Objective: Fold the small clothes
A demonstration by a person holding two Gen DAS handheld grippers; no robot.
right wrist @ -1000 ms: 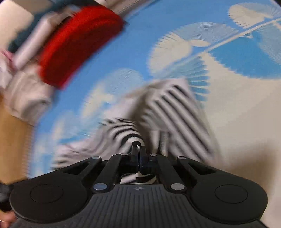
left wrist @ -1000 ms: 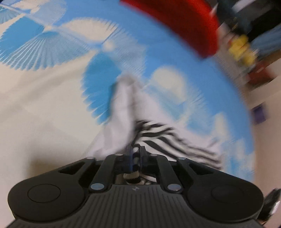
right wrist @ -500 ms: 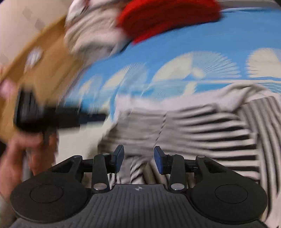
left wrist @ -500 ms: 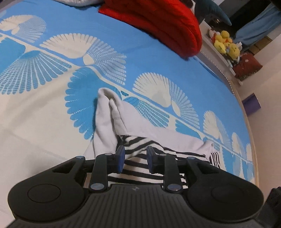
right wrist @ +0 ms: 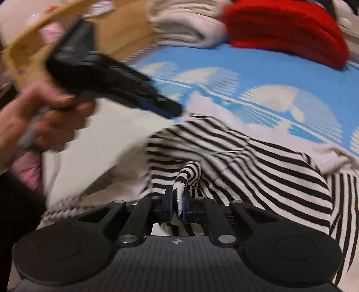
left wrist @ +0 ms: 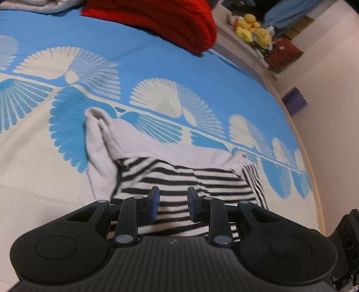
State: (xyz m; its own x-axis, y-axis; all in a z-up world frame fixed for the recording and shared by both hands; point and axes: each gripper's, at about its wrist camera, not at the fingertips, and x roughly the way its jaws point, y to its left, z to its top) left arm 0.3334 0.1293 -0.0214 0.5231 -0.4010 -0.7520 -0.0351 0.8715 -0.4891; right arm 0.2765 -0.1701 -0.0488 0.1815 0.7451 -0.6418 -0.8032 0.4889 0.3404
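Note:
A small black-and-white striped garment with plain white parts lies rumpled on the blue and cream patterned bedspread. My left gripper is open just above the striped cloth, holding nothing. In the right wrist view the same garment spreads across the middle. My right gripper is shut on a raised fold of the striped cloth. The left gripper also shows in the right wrist view, blurred, held in a hand above the garment's left side.
A folded red knit lies at the far edge of the bed, also in the right wrist view. Folded pale cloth lies beside it. A cardboard box stands far left. Yellow plush toys sit on a shelf beyond the bed.
Both grippers let go of the garment and opened. The right gripper has since shut again on a striped fold. The left gripper stays open and has moved slightly.

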